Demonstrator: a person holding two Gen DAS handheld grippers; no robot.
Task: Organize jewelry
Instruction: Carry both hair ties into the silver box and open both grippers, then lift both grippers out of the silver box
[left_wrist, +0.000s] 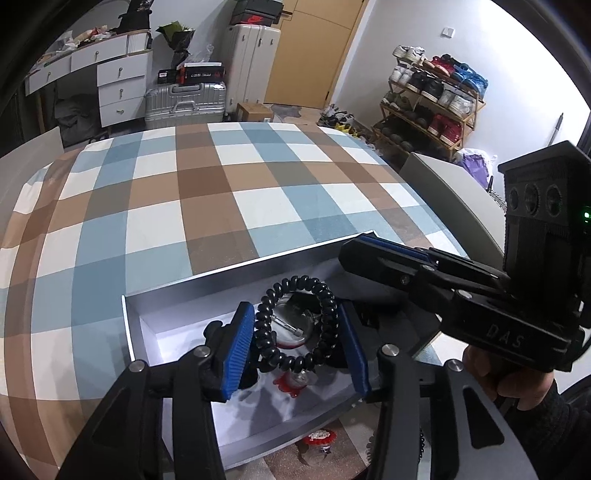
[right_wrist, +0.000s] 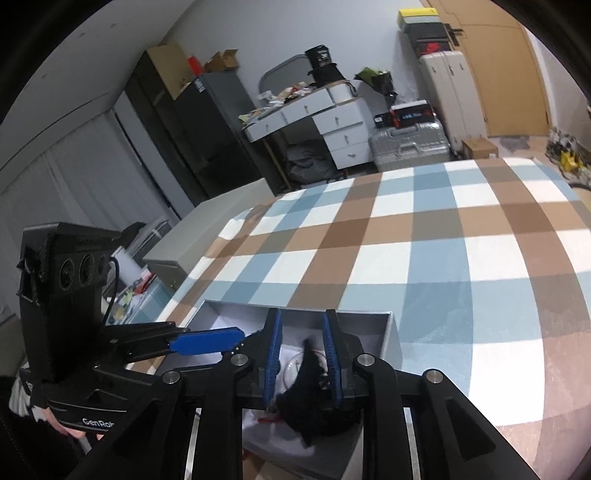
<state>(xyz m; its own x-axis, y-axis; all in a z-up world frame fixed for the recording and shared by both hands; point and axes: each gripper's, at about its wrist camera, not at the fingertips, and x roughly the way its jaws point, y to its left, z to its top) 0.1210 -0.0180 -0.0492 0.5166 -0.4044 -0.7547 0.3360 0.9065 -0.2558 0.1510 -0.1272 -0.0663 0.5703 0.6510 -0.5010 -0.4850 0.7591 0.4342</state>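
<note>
Left gripper (left_wrist: 297, 345) hangs over the open grey box (left_wrist: 207, 286), its blue pads spread with a black coiled bracelet (left_wrist: 295, 325) looped between them; the left pad (left_wrist: 236, 354) seems to touch the coil, while whether the right pad presses on it cannot be told. Right gripper (right_wrist: 303, 363) reaches into the same box (right_wrist: 391, 332) from the other side, its pads close together, with something black and blurred (right_wrist: 308, 373) between them; contact is unclear. One box sits on the checked surface (left_wrist: 221, 192). Inside, on its white lining, lie a clear round piece (left_wrist: 295, 328) and a red-and-clear piece (left_wrist: 291, 384). One small red-and-white trinket (left_wrist: 319, 439) rests on the surface just outside the box's near wall.
</note>
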